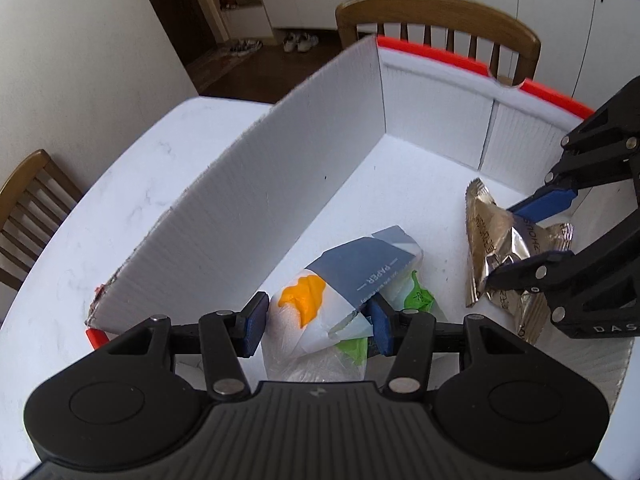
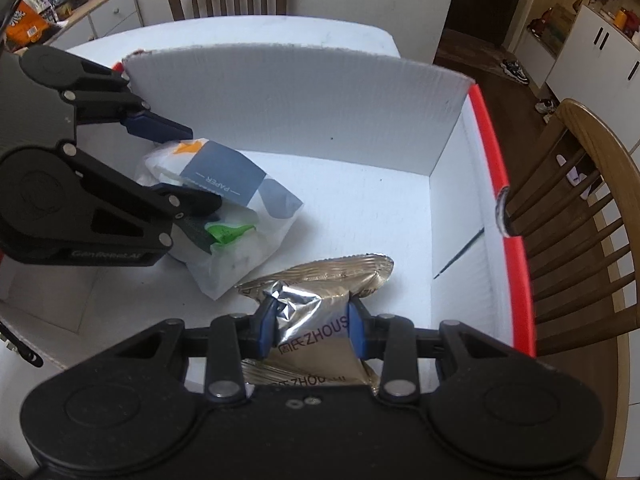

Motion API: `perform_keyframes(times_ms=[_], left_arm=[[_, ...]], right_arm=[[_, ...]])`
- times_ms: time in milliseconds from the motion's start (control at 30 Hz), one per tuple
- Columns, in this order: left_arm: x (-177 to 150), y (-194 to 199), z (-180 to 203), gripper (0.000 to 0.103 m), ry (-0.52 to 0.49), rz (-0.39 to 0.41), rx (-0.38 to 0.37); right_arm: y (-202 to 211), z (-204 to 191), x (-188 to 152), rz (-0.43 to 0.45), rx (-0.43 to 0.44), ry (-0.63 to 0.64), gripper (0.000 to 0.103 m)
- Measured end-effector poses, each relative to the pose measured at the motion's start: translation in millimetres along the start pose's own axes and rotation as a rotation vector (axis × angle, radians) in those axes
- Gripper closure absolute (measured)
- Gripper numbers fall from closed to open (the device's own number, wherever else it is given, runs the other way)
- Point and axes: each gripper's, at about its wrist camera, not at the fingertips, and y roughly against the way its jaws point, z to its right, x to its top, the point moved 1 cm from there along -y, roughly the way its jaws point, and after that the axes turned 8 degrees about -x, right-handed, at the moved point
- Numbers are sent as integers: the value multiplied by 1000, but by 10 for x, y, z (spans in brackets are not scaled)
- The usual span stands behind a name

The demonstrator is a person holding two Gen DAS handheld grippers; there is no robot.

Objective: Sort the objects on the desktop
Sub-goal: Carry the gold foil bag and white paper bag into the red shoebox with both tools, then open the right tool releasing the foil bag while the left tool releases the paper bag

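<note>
- Wooden chairs [image 1: 436, 24] are seen round a white table [image 1: 120, 184], on which a white box [image 1: 240, 208] with a red rim is set; a tall white wall stands on one side of it.
- Both tongs are lowered into the box, each with a packet between its pads.
- The left tongs [image 1: 316, 326] are closed on a tissue pack [image 1: 320, 300], a soft white wrapper with a dark blue label and orange and green patches; the wrapper is pinched in at both pads.
- The tissue pack is held low over the box floor, near the tall wall; whether its underside rests on the floor cannot be told.
- The right tongs [image 2: 314, 330] are closed on a foil snack bag [image 2: 316, 304], silver and gold, crumpled where the pads bite.
- The snack bag is held toward the red-rimmed side of the box, just beside the tissue pack, and its far end appears to lie on the floor.
- The step in hand is judged to be the setting down of both packets inside the box.
- It is done well if each packet is lowered until it is borne by the floor before the pads are parted, so nothing is dropped or tipped.
- The two packets are best kept apart, so that one is not dragged when the other is let go.
- The pads are best parted fully and lifted straight up, since soft film and foil can cling or snag.
</note>
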Motion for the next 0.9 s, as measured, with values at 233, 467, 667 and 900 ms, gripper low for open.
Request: perform_keyframes(times_ms=[233,467,667,900], left_arm=[[40,-59,-2,50,37,-46,-27],[30,-74,-12,47,68,-53,-56],[26,1,-16,30,90,-29,-76],[49,162,7,23,86,15,-82]], right_arm=[[-23,-43,26,-3,-1,22,67],[-19,-63,13,-6,-2,23,63],[1,-57,20,0,-17,15,58],[110,-62,15,35,-5,24,53]])
